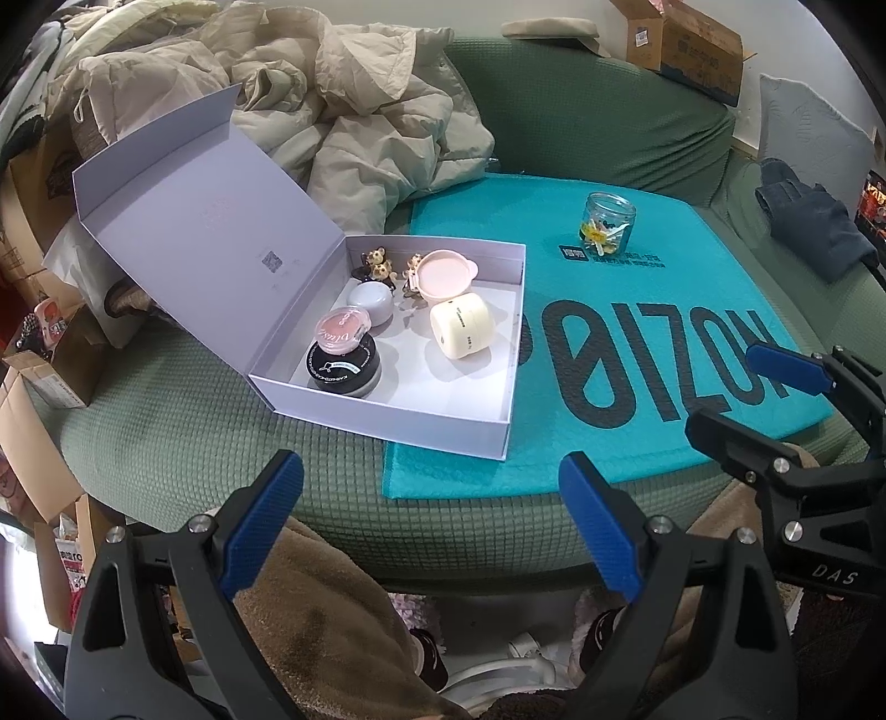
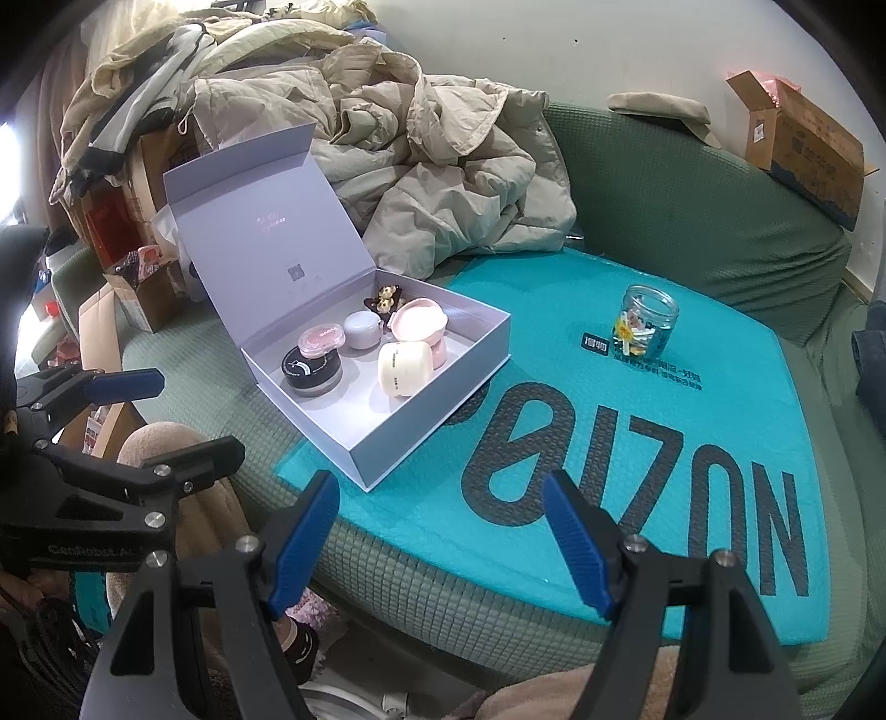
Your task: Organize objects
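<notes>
A pale lilac box lies on the green couch seat with its lid standing up. Inside are a black jar with a pink compact on top, a grey jar, a cream jar, a pink-lidded pot and small bear figures. A clear jar stands alone on the teal mat. My left gripper and right gripper both hang open and empty near the seat's front edge.
A crumpled beige jacket is piled behind the box. Cardboard boxes sit on the couch back, more cartons stand on the left. Dark cloth lies at the right. A person's knees are below.
</notes>
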Tool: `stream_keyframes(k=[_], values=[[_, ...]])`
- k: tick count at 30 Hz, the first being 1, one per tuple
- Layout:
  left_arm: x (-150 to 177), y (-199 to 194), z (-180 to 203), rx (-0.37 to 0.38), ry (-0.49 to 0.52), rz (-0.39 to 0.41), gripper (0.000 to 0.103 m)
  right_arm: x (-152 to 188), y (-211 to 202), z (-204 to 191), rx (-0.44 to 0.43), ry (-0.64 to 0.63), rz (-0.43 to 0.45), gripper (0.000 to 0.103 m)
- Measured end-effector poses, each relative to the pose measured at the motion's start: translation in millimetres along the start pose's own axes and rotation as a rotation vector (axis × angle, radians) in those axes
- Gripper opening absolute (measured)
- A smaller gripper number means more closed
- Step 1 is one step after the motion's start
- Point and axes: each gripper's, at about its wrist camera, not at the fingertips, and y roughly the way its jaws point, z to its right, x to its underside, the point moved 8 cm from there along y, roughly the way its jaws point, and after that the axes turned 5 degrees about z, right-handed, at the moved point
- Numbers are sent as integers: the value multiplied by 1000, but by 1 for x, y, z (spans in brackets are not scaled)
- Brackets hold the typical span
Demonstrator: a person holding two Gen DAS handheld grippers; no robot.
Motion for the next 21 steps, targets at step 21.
stream_keyframes(k=[21], values=[[3,9,-5,12,-21,-19,93,4,13,-3,-17,-4,-23,77]])
